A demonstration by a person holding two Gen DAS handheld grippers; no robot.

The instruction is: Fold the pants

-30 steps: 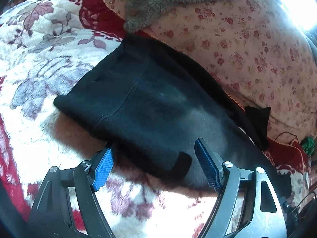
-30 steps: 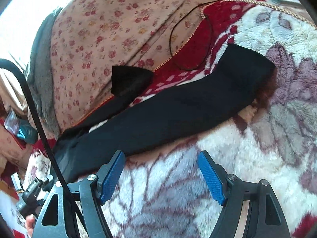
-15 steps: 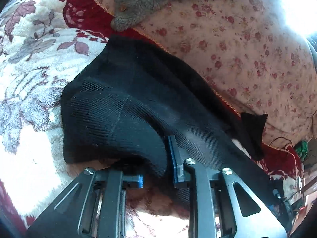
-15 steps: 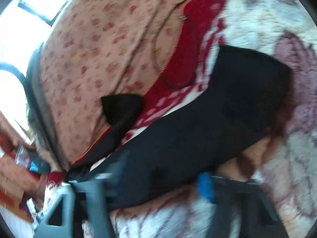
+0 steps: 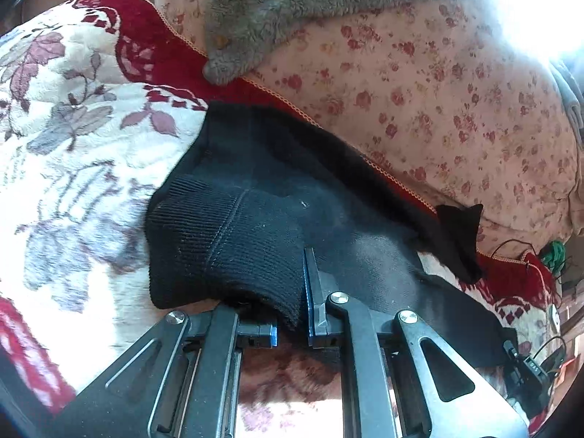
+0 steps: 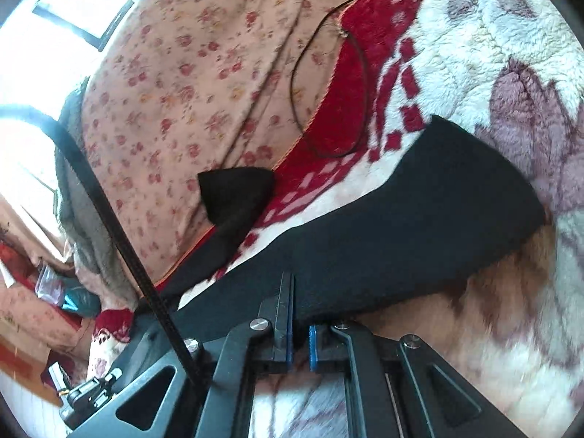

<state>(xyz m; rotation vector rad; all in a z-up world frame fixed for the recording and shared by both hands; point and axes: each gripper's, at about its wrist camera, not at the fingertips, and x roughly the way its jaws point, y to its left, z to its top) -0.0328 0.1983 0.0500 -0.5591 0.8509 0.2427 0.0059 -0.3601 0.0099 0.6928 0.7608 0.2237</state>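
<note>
Black pants (image 5: 255, 226) pinched, both grippers (angled down)

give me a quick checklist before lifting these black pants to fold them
1. left gripper shut on the ribbed waistband: ok
2. right gripper shut on the near edge of the pants: ok
3. Jaws finished closing, cloth between both pairs: ok
4. Far leg lying flat: not ok, it rides up on the floral quilt
5. Black cable clear of the pants: ok
6. Blanket pinched along with the cloth: cannot tell
</note>
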